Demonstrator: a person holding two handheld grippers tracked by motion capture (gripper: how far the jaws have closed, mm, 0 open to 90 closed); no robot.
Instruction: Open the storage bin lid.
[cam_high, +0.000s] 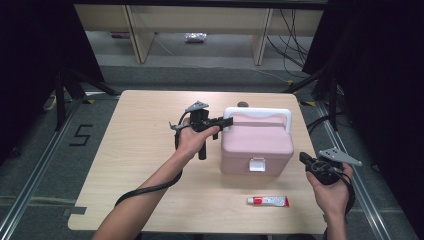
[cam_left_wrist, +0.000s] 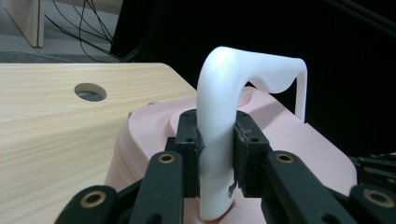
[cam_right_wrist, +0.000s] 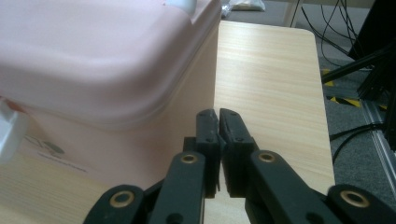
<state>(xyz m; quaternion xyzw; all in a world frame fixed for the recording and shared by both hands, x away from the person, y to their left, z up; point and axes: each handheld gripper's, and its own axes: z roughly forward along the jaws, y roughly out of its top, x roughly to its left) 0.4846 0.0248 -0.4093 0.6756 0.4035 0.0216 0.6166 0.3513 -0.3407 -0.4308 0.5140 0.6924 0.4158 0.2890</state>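
Clamping the white handle (cam_left_wrist: 219, 140) of a pink box (cam_high: 257, 142), left tongs (cam_high: 226, 123) press both pads on its near upright. Box: centre-right of tabletop (cam_high: 135, 150), front latch (cam_high: 257, 164) toward the person. Right tongs (cam_right_wrist: 218, 122): jaws closed together, empty, just beside the box's right side. Tube (cam_high: 268, 201): flat near front edge.

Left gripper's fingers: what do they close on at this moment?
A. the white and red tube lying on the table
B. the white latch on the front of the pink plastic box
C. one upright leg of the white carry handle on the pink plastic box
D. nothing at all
C. In the left gripper view the left gripper has its black fingers pressed on either side of the white carry handle of the pink plastic box.
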